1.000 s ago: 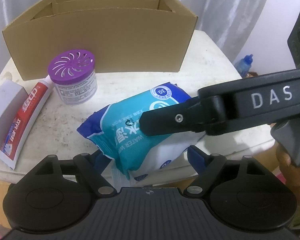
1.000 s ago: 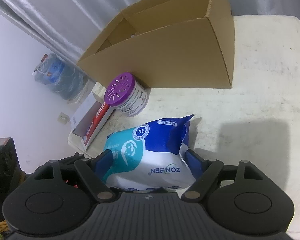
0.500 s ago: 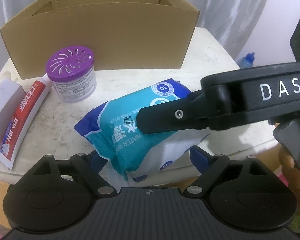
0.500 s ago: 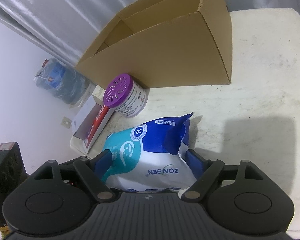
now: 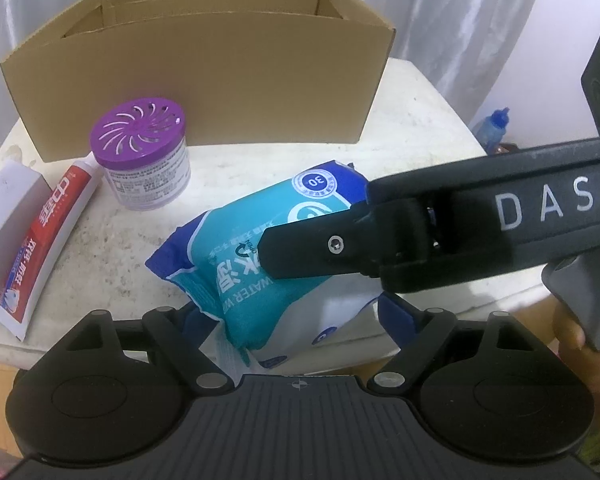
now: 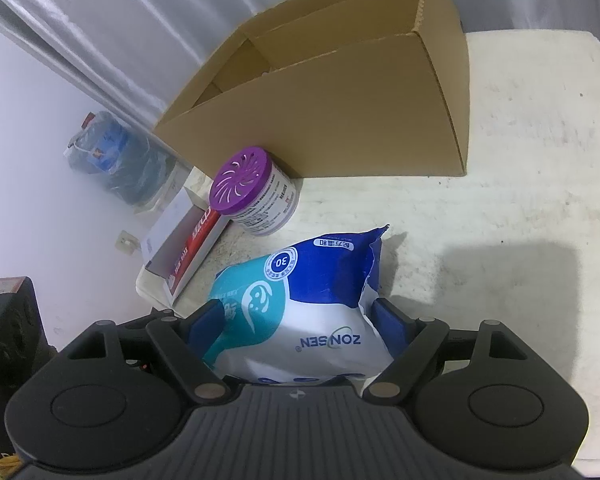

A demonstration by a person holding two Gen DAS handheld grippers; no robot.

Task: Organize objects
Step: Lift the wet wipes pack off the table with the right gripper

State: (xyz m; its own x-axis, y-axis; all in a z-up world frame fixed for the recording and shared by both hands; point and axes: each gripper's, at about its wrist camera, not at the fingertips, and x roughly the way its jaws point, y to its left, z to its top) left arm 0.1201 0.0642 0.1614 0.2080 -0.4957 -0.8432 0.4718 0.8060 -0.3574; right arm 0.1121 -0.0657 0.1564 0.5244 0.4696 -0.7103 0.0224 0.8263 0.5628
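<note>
A blue, teal and white wet-wipes pack (image 5: 256,256) (image 6: 300,312) is held between both grippers, raised a little off the table's front edge. My left gripper (image 5: 296,320) is shut on its near end. My right gripper (image 6: 300,320) is shut on its right end, and that gripper's black finger (image 5: 324,246) crosses the left wrist view. A purple-lidded air freshener jar (image 5: 144,160) (image 6: 256,196) and a red toothpaste tube (image 5: 48,236) by its white carton (image 5: 4,216) lie to the left.
An open cardboard box (image 5: 204,72) (image 6: 340,104) stands at the back of the pale stone table (image 5: 412,120) (image 6: 520,184). Bagged water bottles (image 6: 112,156) stand on the floor by the wall. A small blue bottle (image 5: 494,124) stands beyond the table's right side.
Both grippers have moved slightly with the wipes pack held between them; the pack has lifted a little toward the box. The jar and toothpaste have not moved.
</note>
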